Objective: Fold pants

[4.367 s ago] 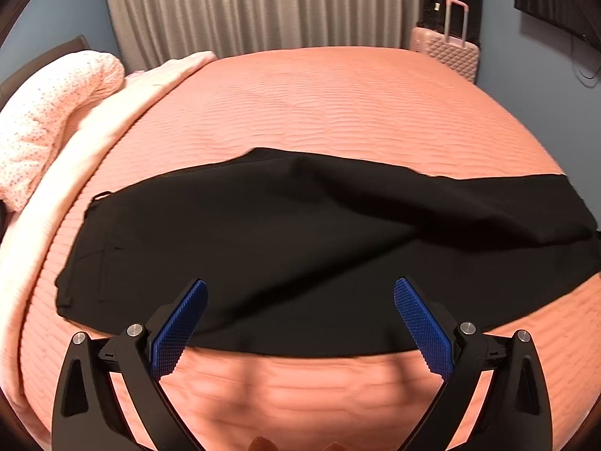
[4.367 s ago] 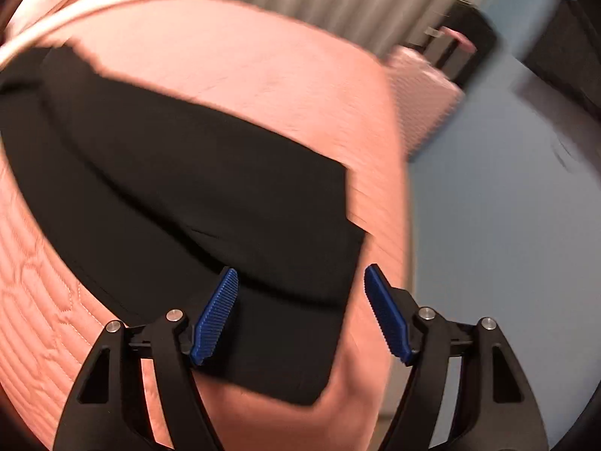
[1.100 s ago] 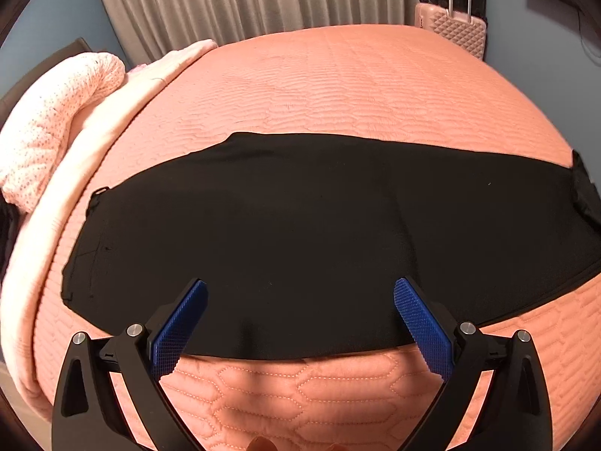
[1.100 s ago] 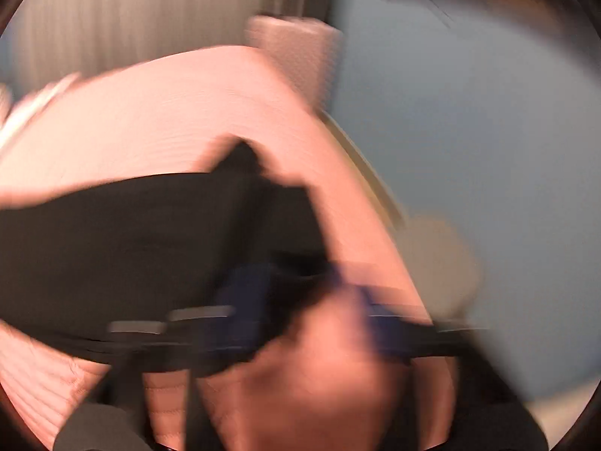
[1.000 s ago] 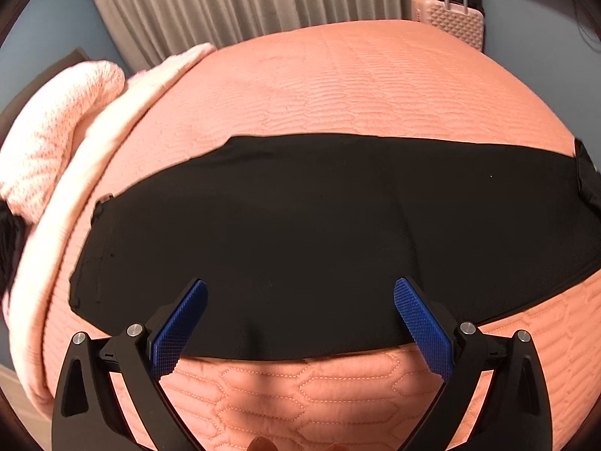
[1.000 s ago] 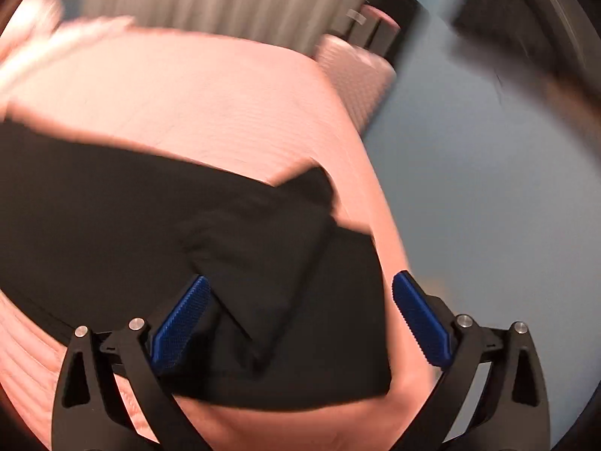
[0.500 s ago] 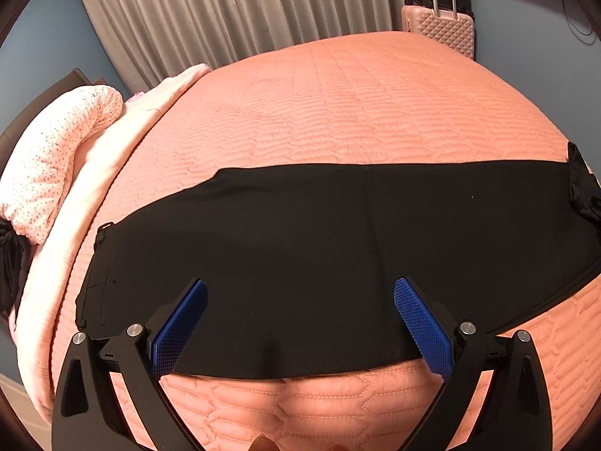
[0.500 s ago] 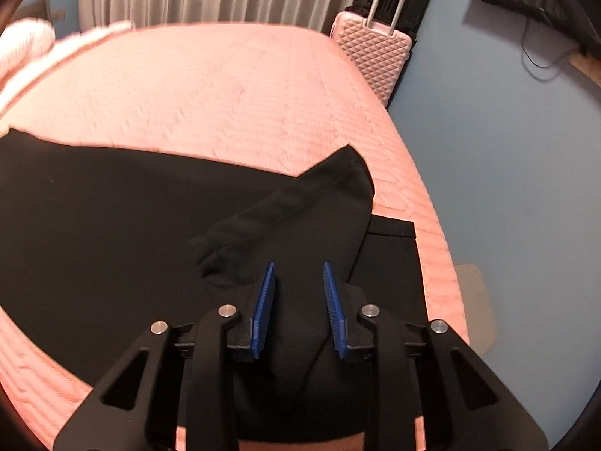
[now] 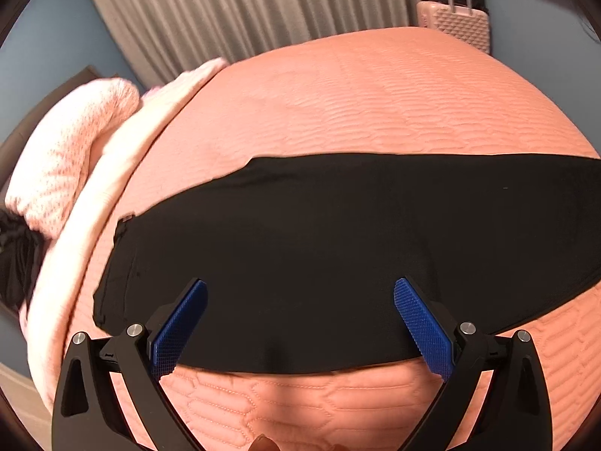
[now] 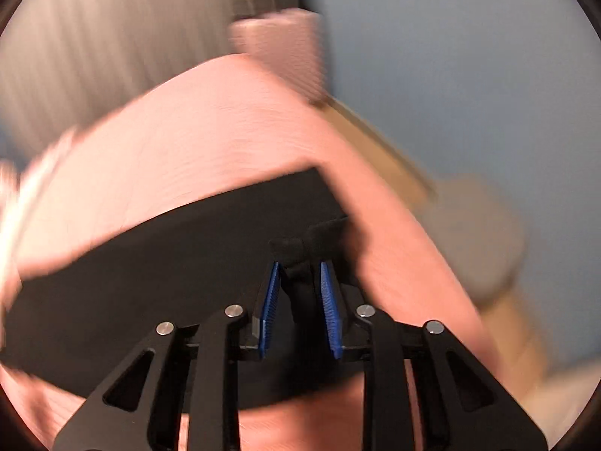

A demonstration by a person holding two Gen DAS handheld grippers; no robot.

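Observation:
Black pants (image 9: 338,248) lie flat across a salmon quilted bed (image 9: 357,105), waistband at the left and legs running to the right. My left gripper (image 9: 300,293) is open and empty, hovering over the pants' near edge. In the blurred right wrist view, my right gripper (image 10: 299,268) is shut on a bunched fold of the pants (image 10: 169,263) at their leg end, near the bed's right edge.
A pink-white blanket and pillow (image 9: 75,158) lie along the bed's left side. A pink suitcase (image 9: 456,24) stands by grey curtains (image 9: 244,11) behind the bed. A blue wall (image 10: 469,75) and floor lie to the right of the bed.
My right gripper closed on the leg end of the pants and is moving fast, so its view is blurred. The left gripper stayed open and its view shifted slightly to the left.

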